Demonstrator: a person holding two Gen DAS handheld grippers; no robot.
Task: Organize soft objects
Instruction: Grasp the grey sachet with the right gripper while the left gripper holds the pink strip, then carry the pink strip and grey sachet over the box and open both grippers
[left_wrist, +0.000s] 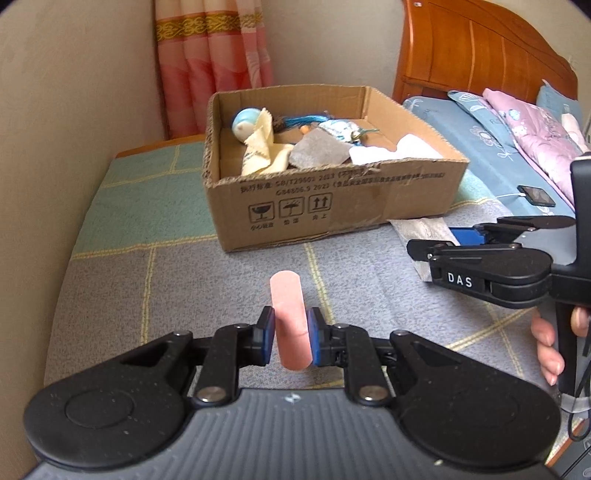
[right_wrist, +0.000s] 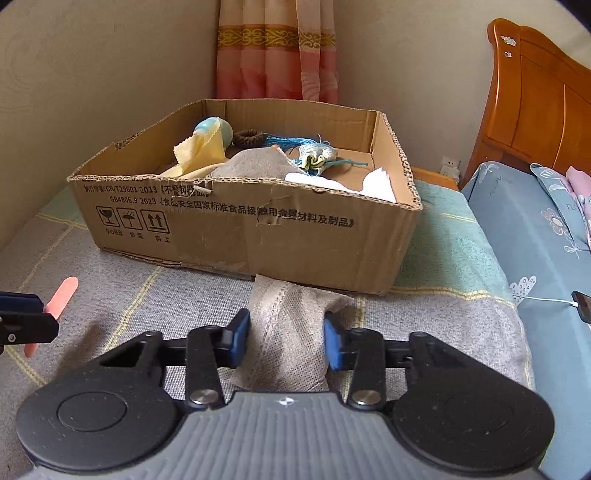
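My left gripper (left_wrist: 291, 334) is shut on a pink oval strip (left_wrist: 287, 312) and holds it upright above the bed cover, in front of the cardboard box (left_wrist: 332, 206). The strip also shows in the right wrist view (right_wrist: 61, 299). My right gripper (right_wrist: 287, 339) is open, its blue pads on either side of a grey cloth (right_wrist: 288, 332) that lies on the cover against the box (right_wrist: 258, 236). The box holds a cream cloth (right_wrist: 199, 151), a grey cloth (right_wrist: 251, 166), a blue tassel (right_wrist: 291, 142) and white cloth (right_wrist: 376, 184).
The box sits on a grey and green checked cover (left_wrist: 147, 229) beside a wall (left_wrist: 55, 110). A wooden headboard (right_wrist: 535, 92), blue bedding (right_wrist: 535, 240), a pink quilt (left_wrist: 532, 136) and a phone on a cable (left_wrist: 535, 195) are to the right. A pink curtain (right_wrist: 277, 48) hangs behind.
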